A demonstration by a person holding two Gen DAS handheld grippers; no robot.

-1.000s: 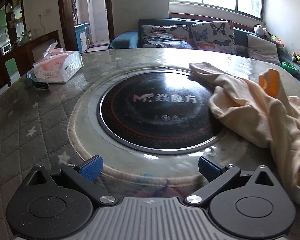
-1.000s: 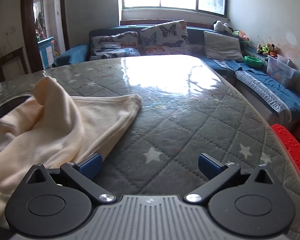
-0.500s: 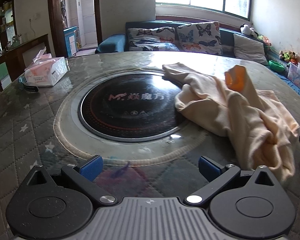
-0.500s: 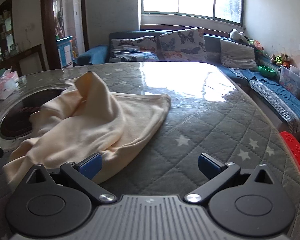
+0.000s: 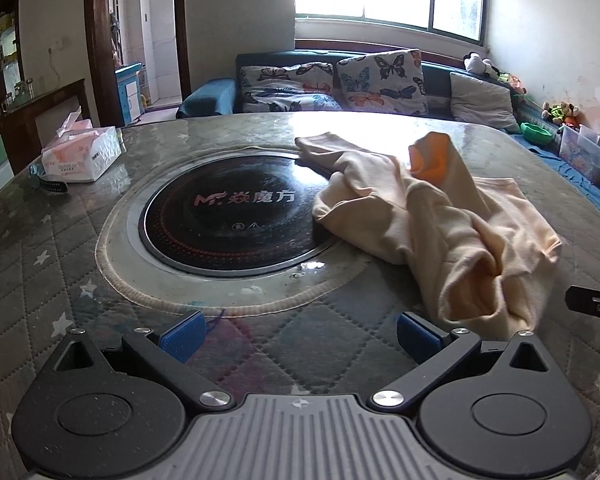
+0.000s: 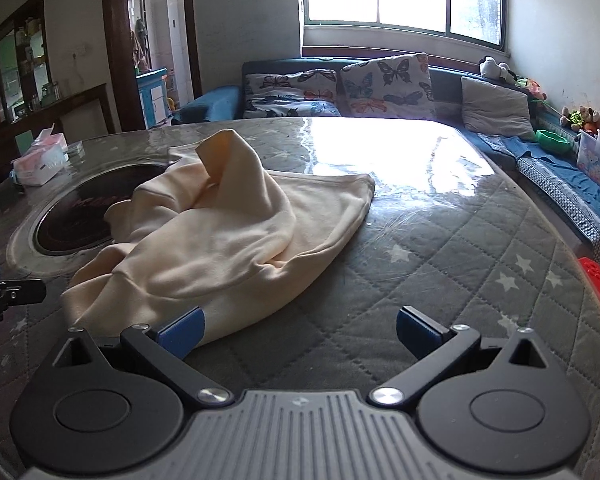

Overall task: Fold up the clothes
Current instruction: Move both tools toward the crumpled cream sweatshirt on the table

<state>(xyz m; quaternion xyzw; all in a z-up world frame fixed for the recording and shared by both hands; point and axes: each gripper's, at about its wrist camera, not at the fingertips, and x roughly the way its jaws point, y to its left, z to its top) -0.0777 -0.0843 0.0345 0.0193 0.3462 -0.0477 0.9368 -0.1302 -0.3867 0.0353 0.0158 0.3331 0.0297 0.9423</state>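
Garment (image 6: pixel 228 240) crumpled on table (image 6: pixel 440 240), ahead of both spread jaws, ungripped

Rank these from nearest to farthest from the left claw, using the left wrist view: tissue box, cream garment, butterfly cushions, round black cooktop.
1. cream garment, right of the left claw, its near end beside the right finger.
2. round black cooktop, straight ahead, mid-table.
3. tissue box, far left table edge.
4. butterfly cushions, on the sofa beyond the table.

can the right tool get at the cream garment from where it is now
Probably yes. The right tool is open and empty, and the crumpled cream garment lies on the table just ahead of its left finger, with nothing between them.
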